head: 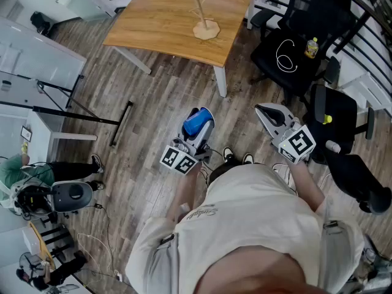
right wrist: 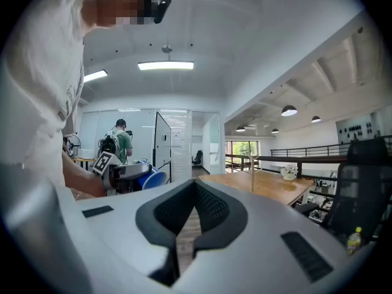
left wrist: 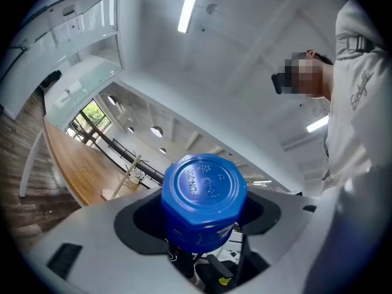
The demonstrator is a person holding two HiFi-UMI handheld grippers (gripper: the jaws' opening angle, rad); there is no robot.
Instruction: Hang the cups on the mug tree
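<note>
I stand on a wood floor, some way from the wooden table (head: 165, 23) that carries the bare wooden mug tree (head: 204, 14). My left gripper (head: 202, 127) is held at waist height, shut on a blue cup (head: 196, 122). The left gripper view shows the blue cup (left wrist: 204, 195) base-on between the jaws, with the mug tree (left wrist: 125, 177) far off. My right gripper (head: 260, 108) is beside it, shut and holding nothing. In the right gripper view the jaws (right wrist: 195, 185) meet, and the mug tree (right wrist: 251, 166) stands on the table (right wrist: 269, 187) beyond.
Black office chairs (head: 288, 57) (head: 335, 112) stand right of the table, one with a yellow-green bottle (head: 312, 46) on its seat. A black floor stand (head: 119, 123), a white desk (head: 37, 60) and gear (head: 67, 196) lie to the left. A person in green (right wrist: 122, 141) stands far off.
</note>
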